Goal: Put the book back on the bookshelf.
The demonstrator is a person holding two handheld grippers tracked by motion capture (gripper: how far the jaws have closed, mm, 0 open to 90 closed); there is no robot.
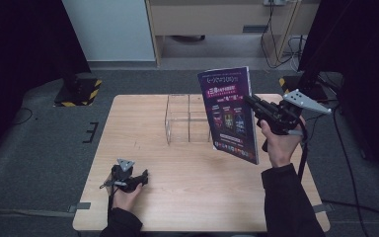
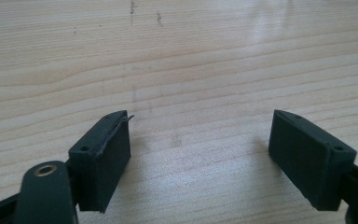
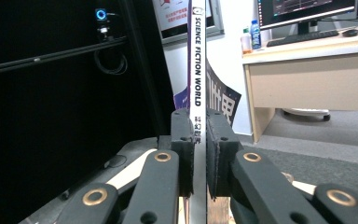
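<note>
A thin magazine (image 1: 229, 116) with a dark purple cover hangs upright in the air over the table's right half, in front of a clear acrylic holder (image 1: 188, 118). My right gripper (image 1: 254, 104) is shut on its spine edge. In the right gripper view the white spine (image 3: 197, 70) reads "SCIENCE FICTION WORLD" and the two pads (image 3: 182, 135) press on it from both sides. My left gripper (image 1: 143, 176) rests low over the table's front left part, held in a hand. Its jaws stand wide apart in the left gripper view (image 2: 200, 144), with bare wood between them.
The wooden table (image 1: 187, 197) has free room across its front and left. Beyond the far edge lie grey carpet, a yellow-and-black striped base (image 1: 79, 91) at the left, cables and a desk (image 1: 222, 19). Dark curtains stand at both sides.
</note>
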